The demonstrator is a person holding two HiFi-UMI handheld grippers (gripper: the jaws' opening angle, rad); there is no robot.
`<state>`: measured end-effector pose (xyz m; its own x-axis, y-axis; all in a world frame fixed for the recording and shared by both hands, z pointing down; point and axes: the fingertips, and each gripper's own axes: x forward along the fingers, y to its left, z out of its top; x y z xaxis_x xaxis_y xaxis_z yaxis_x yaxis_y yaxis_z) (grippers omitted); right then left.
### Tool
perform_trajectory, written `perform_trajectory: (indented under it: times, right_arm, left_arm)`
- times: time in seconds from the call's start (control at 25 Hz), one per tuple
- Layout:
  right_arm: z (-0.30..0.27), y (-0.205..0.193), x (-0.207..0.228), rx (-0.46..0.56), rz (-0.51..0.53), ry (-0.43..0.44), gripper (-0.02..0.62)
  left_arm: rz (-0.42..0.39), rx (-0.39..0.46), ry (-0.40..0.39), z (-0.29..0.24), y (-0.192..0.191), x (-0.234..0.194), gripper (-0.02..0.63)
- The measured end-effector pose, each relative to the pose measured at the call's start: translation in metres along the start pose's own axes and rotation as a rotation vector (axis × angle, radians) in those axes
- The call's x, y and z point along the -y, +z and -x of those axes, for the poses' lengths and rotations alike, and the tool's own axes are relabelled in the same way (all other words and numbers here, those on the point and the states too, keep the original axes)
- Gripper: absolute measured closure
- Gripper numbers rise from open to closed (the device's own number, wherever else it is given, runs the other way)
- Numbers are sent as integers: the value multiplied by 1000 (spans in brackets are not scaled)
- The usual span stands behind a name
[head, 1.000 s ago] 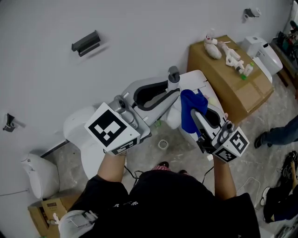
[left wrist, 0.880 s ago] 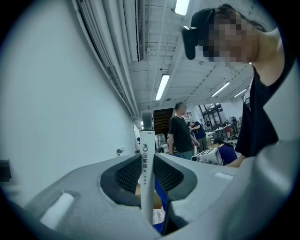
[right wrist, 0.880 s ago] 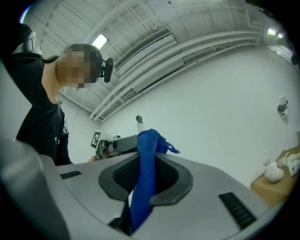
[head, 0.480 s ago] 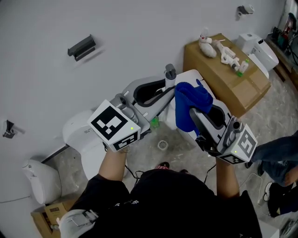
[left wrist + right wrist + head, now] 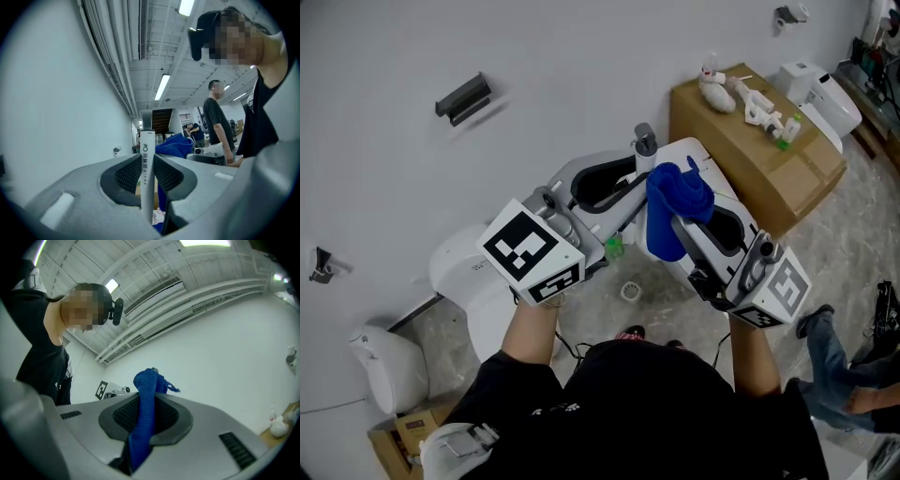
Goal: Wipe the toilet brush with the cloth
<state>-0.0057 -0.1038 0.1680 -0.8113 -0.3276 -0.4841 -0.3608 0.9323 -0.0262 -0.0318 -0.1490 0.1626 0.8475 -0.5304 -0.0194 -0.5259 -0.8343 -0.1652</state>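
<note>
Left gripper pinches the white toilet brush handle. Right gripper clamps the blue cloth, bunched just beside the handle's upper end (grey tip pokes clear). Bare wall beyond, cardboard box rightward.

Cloth in right hand-held gripper higher, nearer toilet brush top

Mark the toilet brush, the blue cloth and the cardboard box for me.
toilet brush (image 5: 147,157): left gripper view, white printed handle between the jaws.
blue cloth (image 5: 670,202): head view, bunched upper part.
cardboard box (image 5: 764,169): head view, bare top face.
</note>
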Motion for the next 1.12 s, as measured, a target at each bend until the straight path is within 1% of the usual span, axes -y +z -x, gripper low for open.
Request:
perform_trajectory:
  times: [0.4,0.6,0.8,1.12]
  right_arm:
    - [3,-23,4,-69,69,-17,531]
    - [2,-30,4,-86,78,-25,531]
    - [2,-39,6,-123,97,-38,531]
    - [1,-46,11,-153,80,-55,531]
  left_arm:
    - [8,11,-9,0,3,1,518]
    - [8,13,-14,0,4,2,518]
    - [9,19,-21,-1,5,3,518]
    - [13,20,-19,-1,4,3,518]
